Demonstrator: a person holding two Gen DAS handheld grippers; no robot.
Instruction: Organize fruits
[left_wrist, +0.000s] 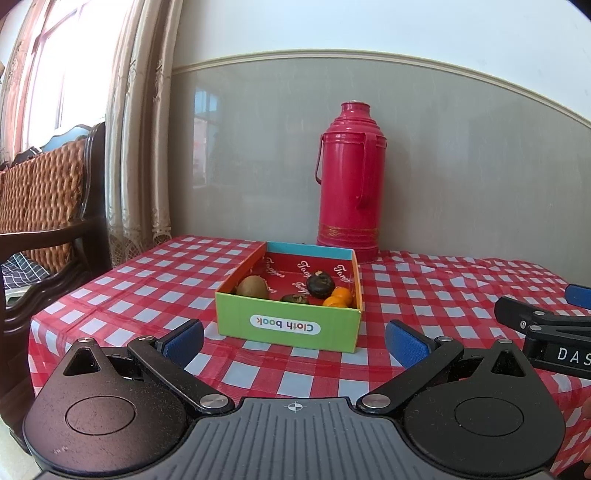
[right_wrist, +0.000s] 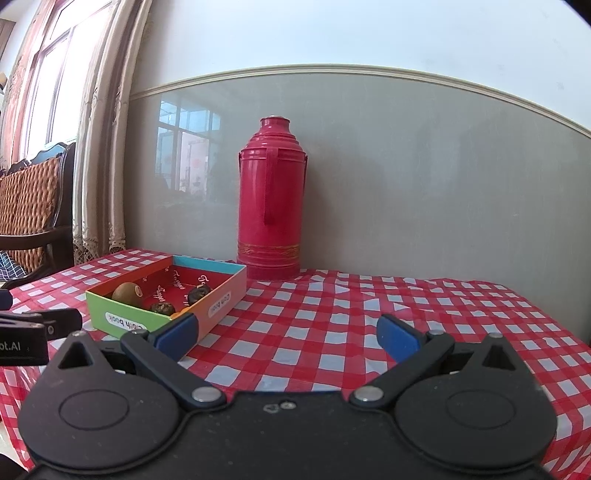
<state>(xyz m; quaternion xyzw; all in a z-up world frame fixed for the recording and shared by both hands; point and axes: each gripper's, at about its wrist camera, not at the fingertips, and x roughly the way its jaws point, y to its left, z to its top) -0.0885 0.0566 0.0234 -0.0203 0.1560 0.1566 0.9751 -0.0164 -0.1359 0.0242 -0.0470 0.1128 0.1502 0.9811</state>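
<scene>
1 box (left_wrist: 288, 326), 1 kiwi (left_wrist: 252, 285), 2 oranges (left_wrist: 340, 294), 2 dark fruits (left_wrist: 320, 284), 1 thermos (left_wrist: 349, 177)

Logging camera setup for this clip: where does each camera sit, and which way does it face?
Left wrist: sits on the left gripper, low over the near table edge, facing the box straight on, with the wall behind; its own open fingers show, and the right gripper pokes in at right.
Right wrist: sits on the right gripper, further right, facing the flask and wall; its open fingers show, with the left gripper at the left edge.
Both share the box, fruit, flask and checked tablecloth.
</scene>
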